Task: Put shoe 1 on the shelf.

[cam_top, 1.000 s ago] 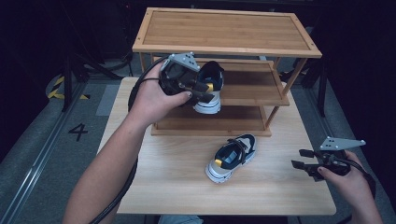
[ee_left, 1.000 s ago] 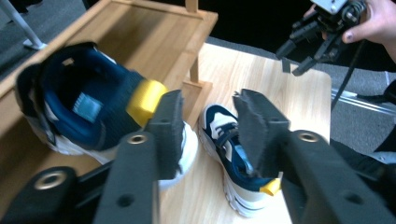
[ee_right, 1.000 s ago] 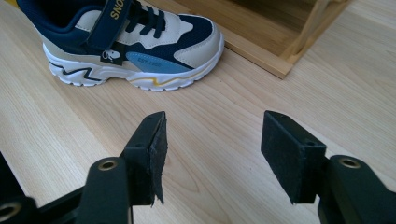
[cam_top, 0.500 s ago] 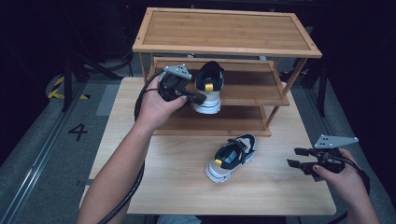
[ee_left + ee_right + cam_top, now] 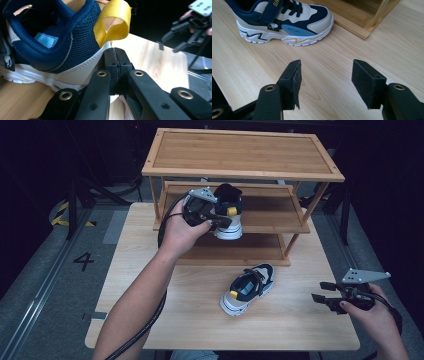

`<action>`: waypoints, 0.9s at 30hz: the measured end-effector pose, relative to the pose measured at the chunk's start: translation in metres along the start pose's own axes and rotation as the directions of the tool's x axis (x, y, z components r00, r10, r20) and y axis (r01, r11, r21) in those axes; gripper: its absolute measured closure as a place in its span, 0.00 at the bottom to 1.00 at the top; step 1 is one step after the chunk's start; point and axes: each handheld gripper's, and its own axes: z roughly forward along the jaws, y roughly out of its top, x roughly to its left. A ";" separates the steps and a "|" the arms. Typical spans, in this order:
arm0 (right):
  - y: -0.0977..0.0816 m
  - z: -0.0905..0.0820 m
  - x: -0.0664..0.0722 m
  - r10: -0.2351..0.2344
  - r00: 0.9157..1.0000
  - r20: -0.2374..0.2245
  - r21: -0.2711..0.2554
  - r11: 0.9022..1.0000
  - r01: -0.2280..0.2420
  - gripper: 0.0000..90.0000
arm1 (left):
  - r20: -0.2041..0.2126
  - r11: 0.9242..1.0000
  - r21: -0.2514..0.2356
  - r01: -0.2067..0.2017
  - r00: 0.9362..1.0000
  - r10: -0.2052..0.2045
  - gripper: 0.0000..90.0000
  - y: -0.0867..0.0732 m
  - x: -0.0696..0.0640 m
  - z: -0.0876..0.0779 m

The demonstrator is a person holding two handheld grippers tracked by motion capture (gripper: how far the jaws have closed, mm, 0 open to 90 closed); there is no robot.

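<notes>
At left, over the table's point(image 5: 150, 270) far side, the left gripper point(image 5: 220, 220) pinches a shoe point(image 5: 229, 215) by the heel; in the left gripper view its jaws are pressed together on the heel edge just under the yellow pull loop point(image 5: 113, 22). That shoe sits at the front edge of the rack's point(image 5: 240, 172) middle shelf, sole down or nearly so; whether it rests fully on the boards I cannot tell. Near the table's middle, a second shoe point(image 5: 247, 289) lies upright on the wood, just in front of the rack's base. At right, the right gripper point(image 5: 327, 292) hovers low over the table with its jaws spread and nothing between them, aimed toward that second shoe.

Risks, as I judge them: the heel pinch is thin, so the shoe could twist or slip. Let go this close to the shelf edge, it may tip off onto the table.
</notes>
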 end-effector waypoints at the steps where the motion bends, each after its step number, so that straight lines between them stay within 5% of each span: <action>1: -0.001 -0.002 0.000 0.003 1.000 0.002 -0.002 1.000 -0.003 0.47 | -0.005 1.000 0.002 -0.003 1.000 0.003 1.00 0.001 0.001 0.002; 10: -0.007 -0.008 0.000 0.012 1.000 0.014 -0.007 1.000 -0.012 0.47 | -0.083 0.999 -0.028 0.038 0.996 -0.040 1.00 0.003 0.022 0.018; 12: -0.008 -0.010 -0.001 0.014 1.000 0.018 -0.010 1.000 -0.014 0.47 | -0.079 0.998 -0.032 0.051 0.995 -0.054 1.00 0.002 0.023 0.019; 13: -0.008 -0.010 -0.001 0.014 1.000 0.018 -0.010 1.000 -0.014 0.47 | -0.084 0.992 -0.053 0.110 0.990 -0.115 1.00 0.002 0.021 0.020; 16: -0.009 -0.010 -0.001 0.016 1.000 0.020 -0.008 1.000 -0.016 0.47 | -0.097 0.994 -0.056 0.091 0.991 -0.096 1.00 0.002 0.024 0.022; 21: -0.008 -0.009 0.000 0.014 1.000 0.015 -0.005 1.000 -0.014 0.47 | -0.079 0.989 -0.076 0.126 0.988 -0.132 0.96 0.002 0.027 0.023; 23: -0.007 -0.008 0.001 0.008 1.000 0.012 -0.006 1.000 -0.008 0.47 | -0.107 0.991 -0.051 0.126 0.986 -0.131 0.88 0.003 0.020 0.019; 25: -0.005 -0.007 0.002 0.008 1.000 0.010 -0.007 1.000 -0.008 0.47 | -0.063 0.998 -0.055 0.037 0.997 -0.041 0.85 0.005 0.018 0.014; 27: -0.002 -0.005 0.002 0.006 1.000 0.008 -0.014 1.000 -0.006 0.47 | -0.063 0.998 -0.051 0.021 0.998 -0.024 0.80 0.004 0.011 0.008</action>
